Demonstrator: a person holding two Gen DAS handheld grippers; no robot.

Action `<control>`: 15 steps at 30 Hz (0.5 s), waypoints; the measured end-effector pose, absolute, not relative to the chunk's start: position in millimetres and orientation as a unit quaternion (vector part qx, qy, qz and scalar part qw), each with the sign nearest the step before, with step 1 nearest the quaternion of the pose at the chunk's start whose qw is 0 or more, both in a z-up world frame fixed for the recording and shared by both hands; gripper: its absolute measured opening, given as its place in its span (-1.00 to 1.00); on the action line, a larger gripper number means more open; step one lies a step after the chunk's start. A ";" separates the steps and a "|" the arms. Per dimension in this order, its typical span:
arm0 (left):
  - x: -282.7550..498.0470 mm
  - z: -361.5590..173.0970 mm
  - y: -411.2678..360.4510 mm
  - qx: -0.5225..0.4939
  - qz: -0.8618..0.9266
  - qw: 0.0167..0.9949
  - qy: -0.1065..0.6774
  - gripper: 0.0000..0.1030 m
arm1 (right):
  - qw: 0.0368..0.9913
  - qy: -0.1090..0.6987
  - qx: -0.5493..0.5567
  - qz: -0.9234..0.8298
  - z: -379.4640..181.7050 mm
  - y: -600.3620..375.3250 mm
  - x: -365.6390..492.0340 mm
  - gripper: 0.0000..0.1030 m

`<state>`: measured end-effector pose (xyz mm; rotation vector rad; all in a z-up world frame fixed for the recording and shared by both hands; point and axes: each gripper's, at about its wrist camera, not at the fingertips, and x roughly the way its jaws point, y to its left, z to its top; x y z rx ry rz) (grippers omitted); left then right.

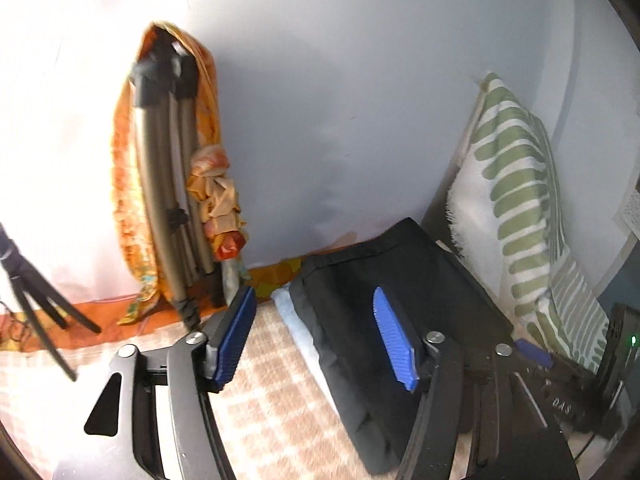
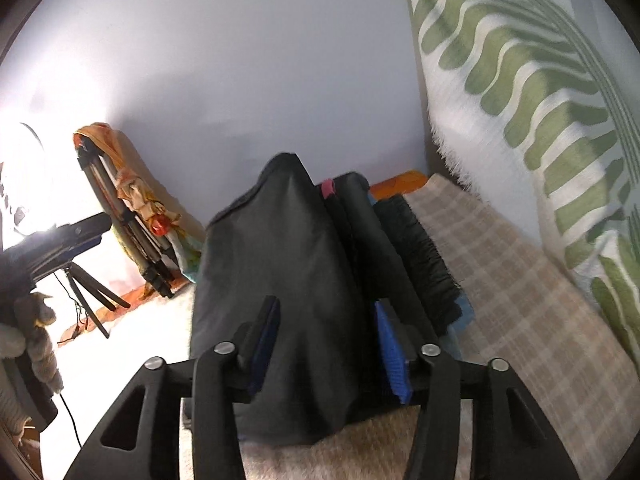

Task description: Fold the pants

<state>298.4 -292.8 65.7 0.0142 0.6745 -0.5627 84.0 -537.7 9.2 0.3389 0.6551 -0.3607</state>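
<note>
The folded black pants [image 1: 384, 320] lie as a compact bundle on the checked bed cover [image 1: 264, 392]. My left gripper [image 1: 316, 334] is open, its blue pads [image 1: 394, 338] wide apart; the right pad rests over the pants' left edge, the left pad is beside them over the cover. In the right wrist view the black pants [image 2: 288, 280] lie between the blue pads [image 2: 390, 354] of my right gripper [image 2: 326, 350], which stands open around the bundle's near end without pinching it. More dark folded clothes [image 2: 400, 256] lie against its right.
A green-striped white pillow [image 1: 516, 200] leans against the wall on the right. A folded tripod [image 1: 172, 184] draped with orange cloth [image 1: 124, 184] stands at the left wall. A small black tripod [image 2: 92, 288] with cable stands at the far left. Light blue cloth [image 1: 296, 320] lies under the pants.
</note>
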 end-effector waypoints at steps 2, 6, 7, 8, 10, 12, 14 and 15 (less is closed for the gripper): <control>281.9 73.6 -284.5 0.009 -0.277 0.906 0.319 0.24 | 0.918 0.318 0.159 -0.173 18.1 -527.3 74.5 0.09; 254.1 85.8 -269.4 0.009 -0.283 0.908 0.309 0.40 | 0.923 0.314 0.140 -0.173 36.6 -505.7 58.7 0.17; 244.3 88.9 -263.0 0.008 -0.284 0.908 0.308 0.44 | 0.925 0.311 0.135 -0.172 41.9 -499.6 54.4 0.25; 236.1 91.2 -257.8 0.008 -0.285 0.908 0.307 0.47 | 0.927 0.306 0.129 -0.172 48.6 -491.7 48.4 0.36; 219.5 94.2 -245.5 0.006 -0.284 0.910 0.304 0.49 | 0.931 0.300 0.118 -0.173 58.6 -478.6 38.6 0.51; 202.8 96.4 -233.7 0.007 -0.283 0.911 0.300 0.54 | 0.934 0.294 0.107 -0.174 67.9 -463.0 27.7 0.56; 184.3 97.6 -220.5 0.010 -0.281 0.912 0.298 0.55 | 0.937 0.288 0.096 -0.175 75.8 -447.4 16.7 0.63; 177.4 98.3 -216.1 0.011 -0.280 0.913 0.297 0.55 | 0.937 0.286 0.093 -0.175 78.7 -441.6 12.5 0.65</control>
